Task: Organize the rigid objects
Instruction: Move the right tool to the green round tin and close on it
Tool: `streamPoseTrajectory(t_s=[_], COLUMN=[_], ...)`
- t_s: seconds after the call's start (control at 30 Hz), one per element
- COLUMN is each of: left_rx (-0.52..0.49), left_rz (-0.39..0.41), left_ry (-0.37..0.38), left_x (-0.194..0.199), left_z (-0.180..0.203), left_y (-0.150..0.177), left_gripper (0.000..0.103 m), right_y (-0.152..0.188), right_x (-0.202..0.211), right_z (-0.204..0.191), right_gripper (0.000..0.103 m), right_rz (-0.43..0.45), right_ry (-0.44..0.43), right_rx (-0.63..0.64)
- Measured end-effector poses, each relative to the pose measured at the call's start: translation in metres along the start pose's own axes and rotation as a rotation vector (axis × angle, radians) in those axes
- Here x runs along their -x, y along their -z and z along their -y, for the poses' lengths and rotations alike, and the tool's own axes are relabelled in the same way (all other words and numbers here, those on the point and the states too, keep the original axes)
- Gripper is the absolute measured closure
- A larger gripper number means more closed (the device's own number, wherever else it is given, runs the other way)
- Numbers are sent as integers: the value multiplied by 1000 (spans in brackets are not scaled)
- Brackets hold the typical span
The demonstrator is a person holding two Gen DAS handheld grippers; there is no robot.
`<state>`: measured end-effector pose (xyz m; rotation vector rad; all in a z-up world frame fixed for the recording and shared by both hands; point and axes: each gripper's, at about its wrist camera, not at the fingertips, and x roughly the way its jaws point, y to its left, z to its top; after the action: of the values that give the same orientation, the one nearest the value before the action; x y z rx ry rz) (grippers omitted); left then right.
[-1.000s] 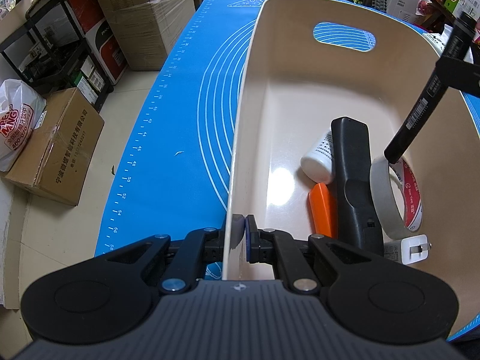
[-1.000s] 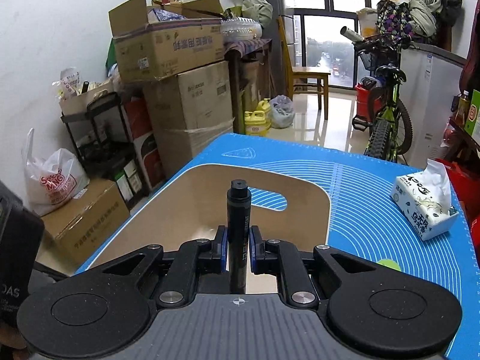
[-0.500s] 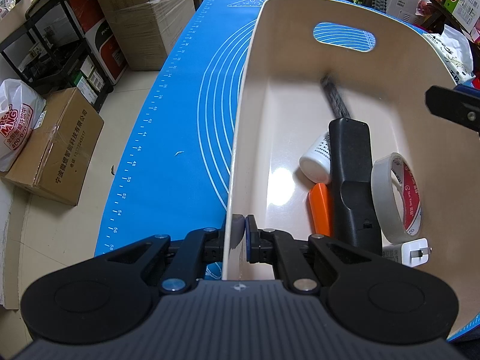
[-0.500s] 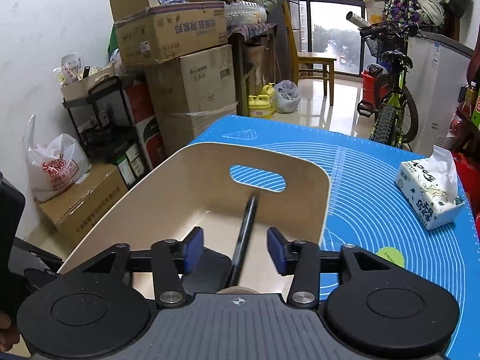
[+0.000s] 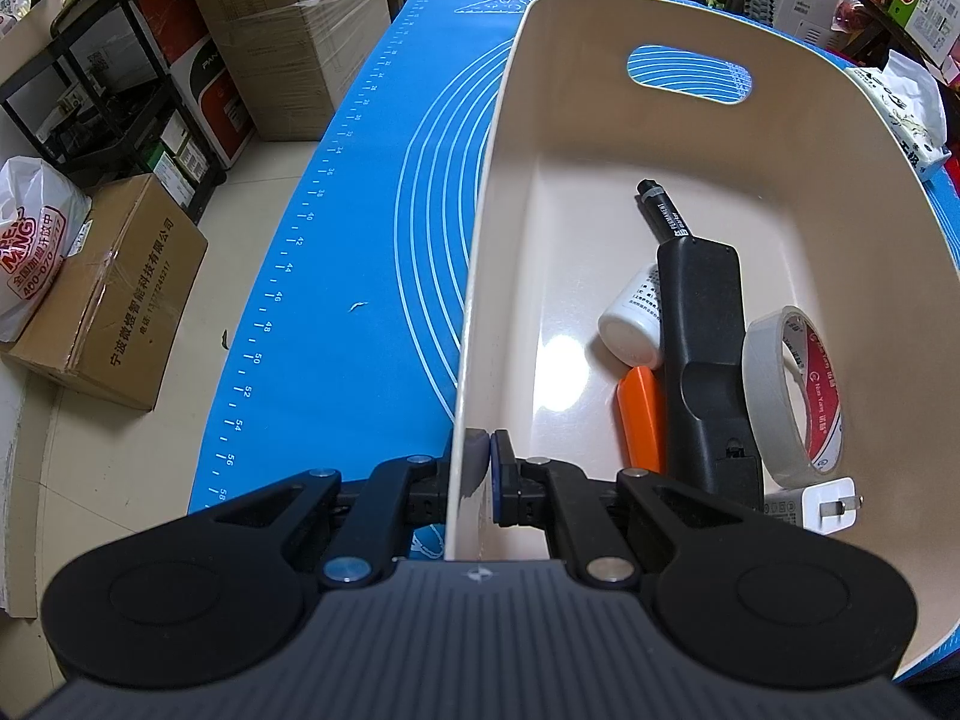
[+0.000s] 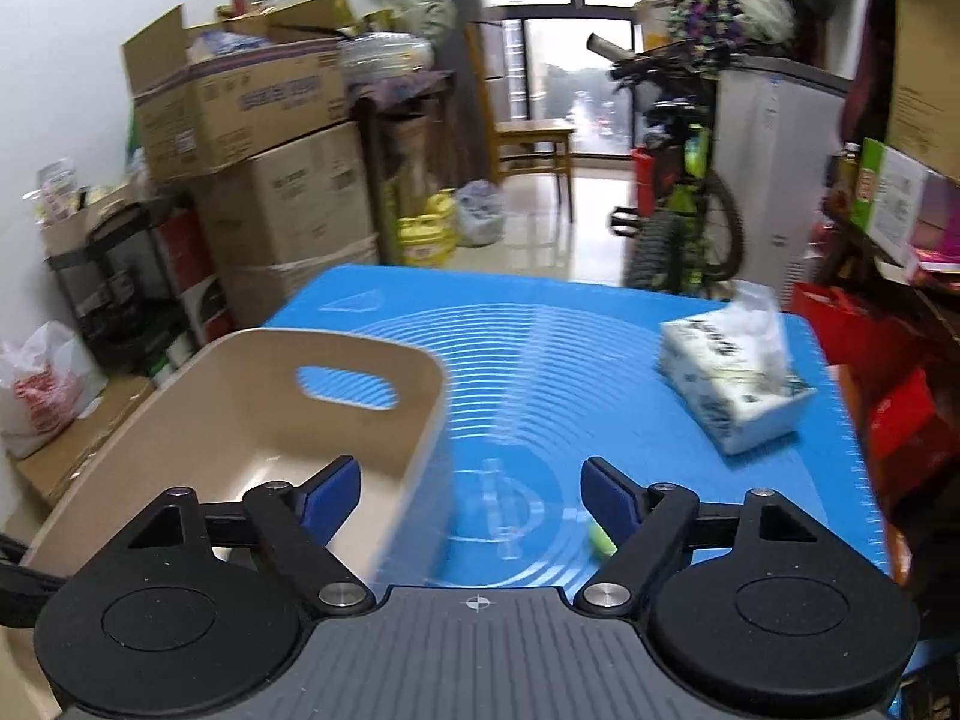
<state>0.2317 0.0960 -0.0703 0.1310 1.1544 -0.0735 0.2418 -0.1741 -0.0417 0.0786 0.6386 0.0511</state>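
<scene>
In the left wrist view, the cream bin stands on the blue mat that covers the counter, and a fair part of the sorting looks done: a black marker lies on the bin floor, its lower end hidden under a long black remote-like device; a white bottle lies just beside that device, an orange object below the bottle, a roll of pale tape leans at the right wall, and a white plug adapter sits near the bottom corner. The left tool is clamped on the bin's near wall, one pad outside and one inside, steadying the bin. No loose rigid piece shows on the mat in this view. In the right wrist view, blurred by motion, the right tool hangs above the mat just beside the bin's right rim, its jaws opening wide with nothing between them. A tissue pack rests on the mat well apart from the bin, and a small green thing lies near the right finger, too blurred to name. Judging by this, what is left is whatever rigid pieces remain on the mat; the green thing may be one, though I cannot tell.
</scene>
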Motion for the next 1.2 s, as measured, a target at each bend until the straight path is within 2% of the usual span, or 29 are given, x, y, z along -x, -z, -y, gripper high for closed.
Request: streamPoseTrajectory(t_s=[0.2,0.33,0.47,0.7,1.07,1.13,1.2], left_rx=[-1,0,-4,-7,-12,-11,-12], left_rz=[0,-2,-2,-6,-5,-5,-5], left_ry=[-1,-2,-7,-3,-8,-8,-9], left_x=[-1,-1,-1,0,0,0,0], left_z=[0,1,3,1,3,3,3], left_y=[0,0,1,-1,-2,-2,-2], left_gripper=[94,94,94,94,94,94,93], right_y=[12,24,32,43,51,52,51], right_x=[-21,-44,-63,-102,-132,-133,-133], right_z=[34,48,54,63,80,82,80], right_gripper=[19,19,19,19,20,23,30], right_rz=[-30,-81,-87,-147,-185,-178,-173], right_ry=[89,136,175,184,183,180,174], right_rx=[-20,3,49,63,-52,-59,-47])
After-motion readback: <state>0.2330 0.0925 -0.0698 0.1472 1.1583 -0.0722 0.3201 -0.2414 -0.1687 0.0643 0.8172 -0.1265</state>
